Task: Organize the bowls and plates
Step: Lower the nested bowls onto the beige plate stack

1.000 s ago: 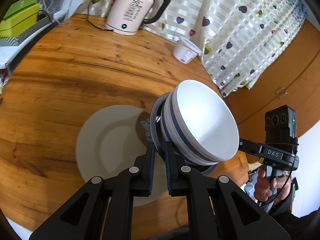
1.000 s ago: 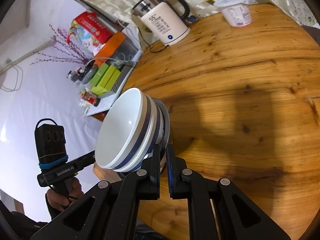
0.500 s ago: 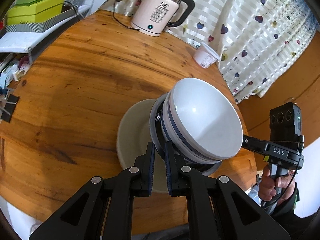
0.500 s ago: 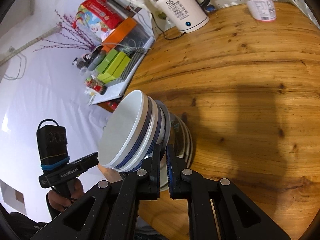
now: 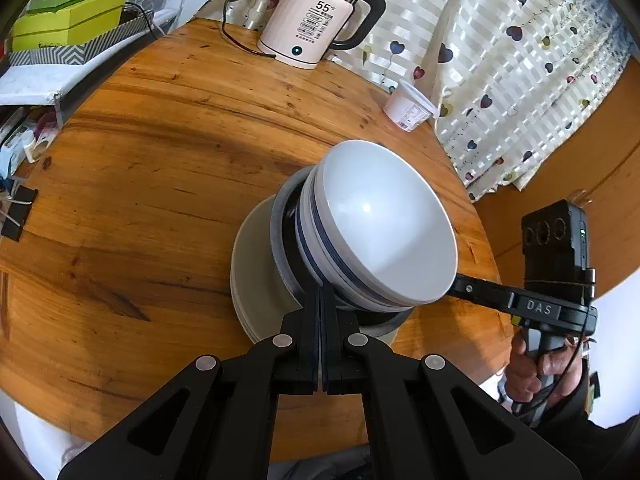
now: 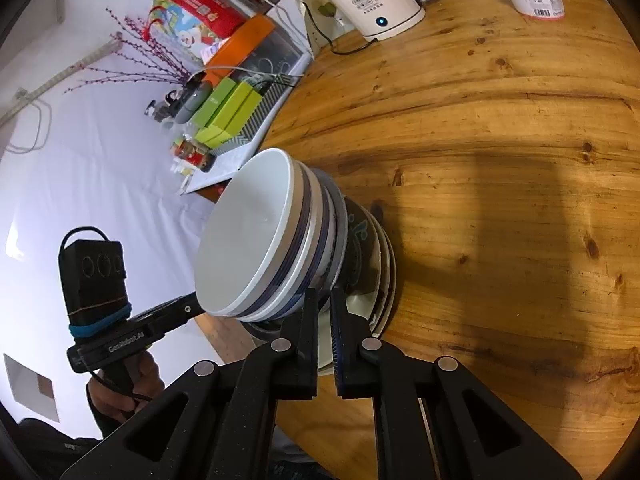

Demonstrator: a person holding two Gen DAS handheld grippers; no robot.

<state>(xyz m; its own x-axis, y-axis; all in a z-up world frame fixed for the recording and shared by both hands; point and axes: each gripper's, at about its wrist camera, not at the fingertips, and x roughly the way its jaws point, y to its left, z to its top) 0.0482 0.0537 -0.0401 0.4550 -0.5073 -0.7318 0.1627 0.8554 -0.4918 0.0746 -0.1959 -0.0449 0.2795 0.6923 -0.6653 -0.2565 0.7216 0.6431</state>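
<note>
1. Bowls [image 5: 384, 232]: white, each with a dark blue band under the rim
2. Lower bowl [image 6: 360, 240]: dark outside with pale blue marks
3. Plate [image 5: 256, 280]: pale grey-white
4. Table [image 5: 160, 160]: orange-brown wood with dark grain and knots
5. Kettle [image 5: 312, 24]: pale pink body, black handle, steel top, "55" in black
6. Curtain [image 5: 500, 40]: cream and white checks with dark blue, purple and yellow hearts
7. Boxes [image 5: 68, 20]: lime green
8. Tub [image 5: 410, 108]: white
9. Grippers [image 5: 321, 300]: black
</note>
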